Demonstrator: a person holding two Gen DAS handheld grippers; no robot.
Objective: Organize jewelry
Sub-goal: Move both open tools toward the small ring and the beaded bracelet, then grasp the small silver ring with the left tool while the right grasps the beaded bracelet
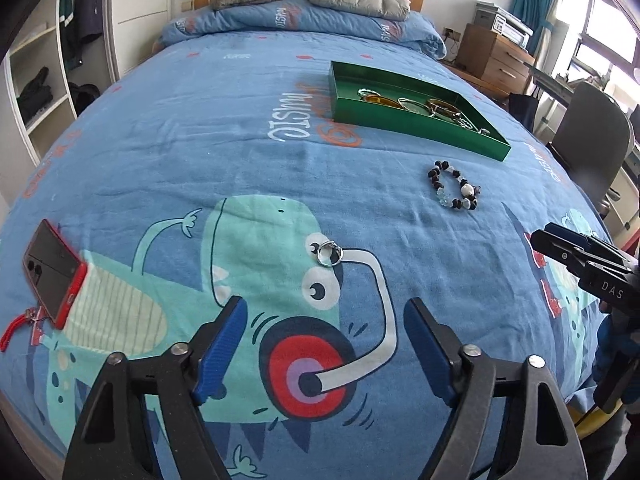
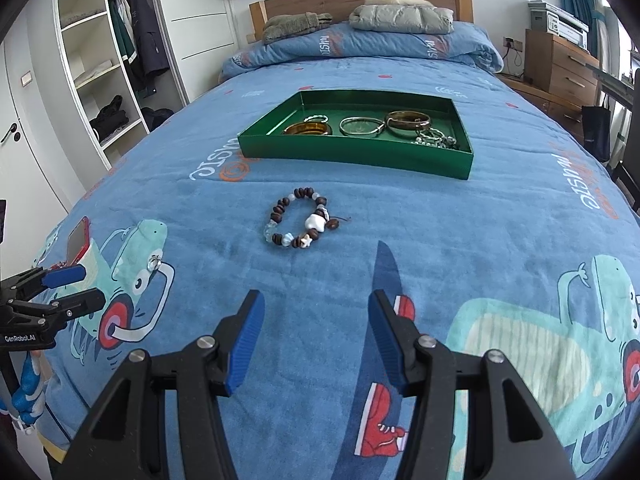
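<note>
Jewelry was mostly sorted already, sitting on a blue cartoon-print bedspread [image 2: 460,240] that served as the work surface. Green tray [image 2: 352,156] lay toward the pillows, holding several bangles [image 2: 408,122] and a tangle of chain, presumably so everything ended up in one spot. Two pieces were left out on the cover: a beaded bracelet [image 2: 300,220] just in front of the tray, and a small silver ring [image 1: 330,254] nearer the foot. Left gripper [image 1: 324,344] pointed at the ring, jaws apart and empty, probably lining up a grab. Right gripper [image 2: 316,336] hung short of the bracelet, likewise spread with nothing held.
</note>
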